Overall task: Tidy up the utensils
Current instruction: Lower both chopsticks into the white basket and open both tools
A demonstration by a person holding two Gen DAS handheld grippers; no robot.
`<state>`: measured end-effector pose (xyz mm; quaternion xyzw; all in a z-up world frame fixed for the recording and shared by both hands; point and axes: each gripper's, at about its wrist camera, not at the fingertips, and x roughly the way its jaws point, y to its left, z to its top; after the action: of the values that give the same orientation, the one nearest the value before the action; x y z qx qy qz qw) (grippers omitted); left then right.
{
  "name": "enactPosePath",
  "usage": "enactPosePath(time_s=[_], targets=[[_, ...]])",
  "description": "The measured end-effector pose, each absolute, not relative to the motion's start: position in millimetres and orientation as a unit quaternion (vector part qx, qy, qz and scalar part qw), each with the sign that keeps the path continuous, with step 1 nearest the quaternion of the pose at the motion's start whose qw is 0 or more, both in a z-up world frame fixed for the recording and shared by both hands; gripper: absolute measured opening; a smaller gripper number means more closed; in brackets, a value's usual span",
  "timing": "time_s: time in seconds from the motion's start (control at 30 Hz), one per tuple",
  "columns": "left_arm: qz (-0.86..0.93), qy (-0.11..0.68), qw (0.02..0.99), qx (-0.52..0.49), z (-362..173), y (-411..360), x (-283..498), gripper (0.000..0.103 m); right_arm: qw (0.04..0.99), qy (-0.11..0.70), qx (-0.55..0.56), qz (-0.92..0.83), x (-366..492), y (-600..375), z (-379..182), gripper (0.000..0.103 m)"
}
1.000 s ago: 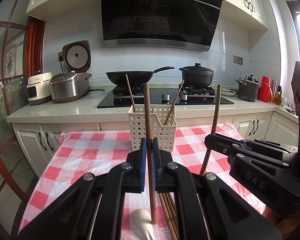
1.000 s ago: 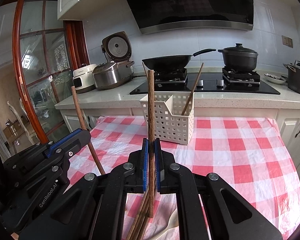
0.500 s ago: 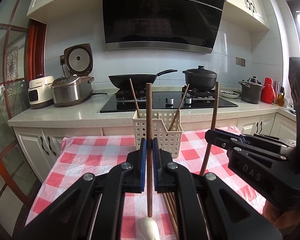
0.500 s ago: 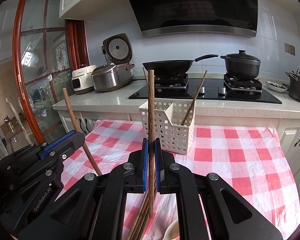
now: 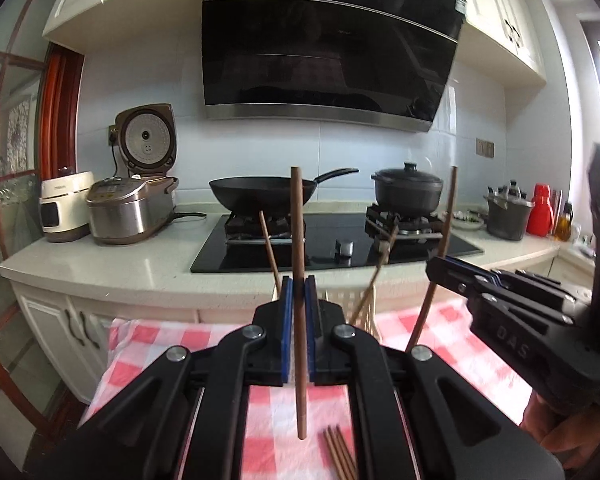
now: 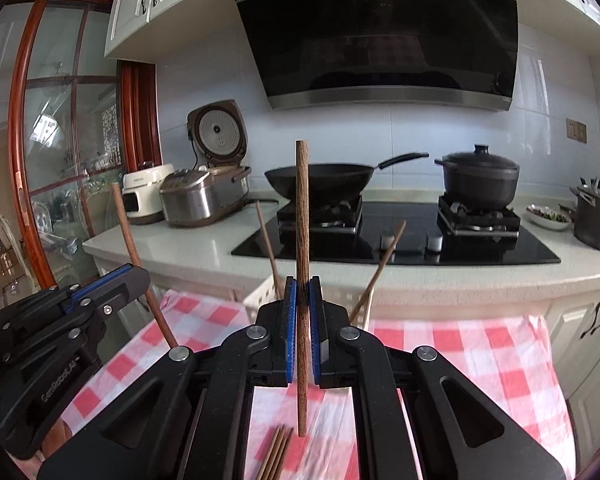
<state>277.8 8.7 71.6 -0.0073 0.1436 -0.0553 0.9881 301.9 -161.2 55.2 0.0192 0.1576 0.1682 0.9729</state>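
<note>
My left gripper (image 5: 299, 292) is shut on a brown chopstick (image 5: 297, 224) held upright, its lower tip hanging above the checked cloth. My right gripper (image 6: 303, 292) is shut on a second upright chopstick (image 6: 302, 208). Each shows in the other's view: the right gripper (image 5: 452, 270) at the right, the left gripper (image 6: 134, 276) at the left. The white slotted basket (image 5: 346, 298) (image 6: 258, 298) stands just beyond both grippers, largely hidden by the jaws. Two chopsticks (image 5: 269, 240) (image 5: 380, 276) lean in it. Several loose chopsticks (image 5: 340, 454) (image 6: 276, 456) lie on the cloth below.
The red-and-white checked tablecloth (image 5: 148, 344) ends in front of a pale counter (image 5: 120, 264). On the counter are two rice cookers (image 5: 132, 208), a black hob with a wok (image 5: 256, 196) and a lidded pot (image 5: 408, 194), then a grey pot and red flask (image 5: 540, 210).
Both grippers have risen and moved towards the basket with their chopsticks. The basket now sits low behind the jaws. The white spoon on the cloth has dropped out of view.
</note>
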Motion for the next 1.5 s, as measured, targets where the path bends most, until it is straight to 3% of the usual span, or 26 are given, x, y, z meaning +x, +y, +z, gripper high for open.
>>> enactPosePath(time_s=[0.27, 0.43, 0.93, 1.2, 1.33, 1.4, 1.47, 1.5], targets=[[-0.048, 0.127, 0.99, -0.04, 132, 21, 358, 0.006, 0.978, 0.136, 0.018, 0.154, 361, -161, 96, 0.006], [-0.039, 0.121, 0.991, -0.043, 148, 21, 403, 0.006, 0.978, 0.147, 0.012, 0.145, 396, -161, 92, 0.007], [-0.038, 0.227, 0.972, -0.047, 38, 25, 471, 0.006, 0.955, 0.255, 0.004, 0.15, 457, -144, 8, 0.007], [-0.025, 0.245, 0.968, -0.042, 11, 24, 477, 0.006, 0.953, 0.272, 0.012, 0.137, 468, -144, -8, 0.007], [-0.008, 0.245, 0.969, -0.04, 9, 29, 476, 0.021, 0.955, 0.271, 0.01, 0.124, 467, -149, -3, 0.023], [0.002, 0.242, 0.969, -0.042, 11, 33, 471, 0.031, 0.958, 0.26, 0.024, 0.116, 462, -157, 2, 0.048], [0.017, 0.229, 0.972, -0.045, 16, 40, 460, 0.053, 0.96, 0.254, 0.033, 0.117, 455, -164, 7, 0.048], [0.024, 0.222, 0.974, -0.045, 18, 43, 455, 0.057, 0.96, 0.25, 0.035, 0.117, 450, -168, 10, 0.048]])
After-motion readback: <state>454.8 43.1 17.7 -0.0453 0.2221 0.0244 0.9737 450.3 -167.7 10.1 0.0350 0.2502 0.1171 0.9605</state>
